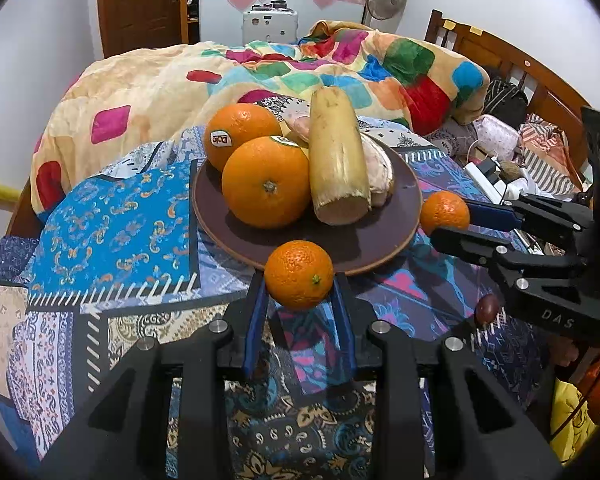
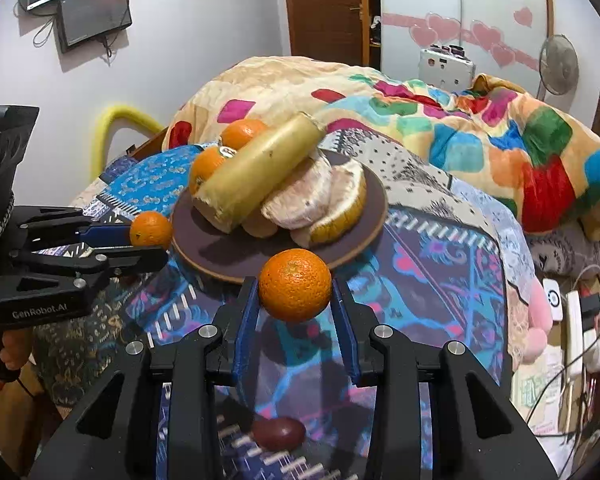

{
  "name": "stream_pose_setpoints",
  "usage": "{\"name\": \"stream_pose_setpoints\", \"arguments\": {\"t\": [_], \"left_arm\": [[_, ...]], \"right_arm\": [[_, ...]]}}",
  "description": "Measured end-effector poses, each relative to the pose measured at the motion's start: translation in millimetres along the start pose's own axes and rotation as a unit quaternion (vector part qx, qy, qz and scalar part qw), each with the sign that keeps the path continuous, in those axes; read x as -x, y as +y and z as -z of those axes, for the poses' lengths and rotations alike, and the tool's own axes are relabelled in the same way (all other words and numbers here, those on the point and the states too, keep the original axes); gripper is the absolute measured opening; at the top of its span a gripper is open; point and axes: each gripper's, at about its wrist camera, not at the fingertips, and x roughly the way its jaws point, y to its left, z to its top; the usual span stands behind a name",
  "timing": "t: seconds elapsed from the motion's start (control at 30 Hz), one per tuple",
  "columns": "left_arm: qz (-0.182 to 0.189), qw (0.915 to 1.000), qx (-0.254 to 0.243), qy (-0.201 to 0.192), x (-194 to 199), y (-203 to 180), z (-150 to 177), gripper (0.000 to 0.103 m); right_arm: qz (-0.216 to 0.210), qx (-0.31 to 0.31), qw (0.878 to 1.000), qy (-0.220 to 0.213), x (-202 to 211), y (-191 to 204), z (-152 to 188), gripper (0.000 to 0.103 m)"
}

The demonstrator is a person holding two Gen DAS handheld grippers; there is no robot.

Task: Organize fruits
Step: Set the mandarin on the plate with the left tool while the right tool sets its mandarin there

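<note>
Both tongs are clamped on small oranges: the left gripper (image 1: 299, 280) pinches a mandarin (image 1: 298, 275) at lower centre of its own view, while the right gripper (image 2: 295, 286) squeezes a second mandarin (image 2: 295, 285) in the same spot of its view. Each fruit hangs just short of the near rim of the brown plate (image 1: 404, 196), which sits mid-frame on the patterned bedspread (image 1: 111, 220) and already carries two large oranges (image 1: 265, 182), a pale yellow peeled stalk (image 1: 336, 160) and pomelo segments (image 2: 320, 200). The step in hand looks like delivery: both mandarins carried to the plate, not yet set down. Next, each gripper probably needs to reach over the rim to a bare patch of plate, lower, then let go gently so the round fruit does not roll off. A small dark red fruit (image 2: 279, 433) lies on the cloth at lower centre of the right view, partly hidden by the fingers; what it is I cannot tell. Much of the pomelo is hidden behind the stalk in the left view.
</note>
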Motion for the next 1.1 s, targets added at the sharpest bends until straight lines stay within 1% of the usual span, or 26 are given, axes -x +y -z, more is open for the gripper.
{"name": "stream_pose_setpoints", "arguments": {"t": [0.37, 0.77, 0.93, 1.1], "left_arm": [[-0.002, 1.0, 0.004, 0.004, -13.1, 4.6, -9.9, 0.032], [-0.006, 1.0, 0.003, -0.001, -16.7, 3.7, -13.0, 0.033], [-0.007, 0.9999, 0.008, -0.006, -9.5, 5.5, -9.0, 0.033], [-0.011, 0.9997, 0.014, -0.017, 8.1, 7.1, -2.3, 0.034]], "right_arm": [[-0.003, 0.02, 1.0, 0.009, -19.5, 5.7, -17.3, 0.034], [-0.007, 0.029, 0.999, 0.023, -28.6, 8.2, -16.7, 0.035], [-0.009, 0.027, 0.999, 0.021, -25.3, 7.4, -16.5, 0.036], [-0.004, 0.025, 1.0, 0.011, -9.2, 9.6, -14.8, 0.037]]}}
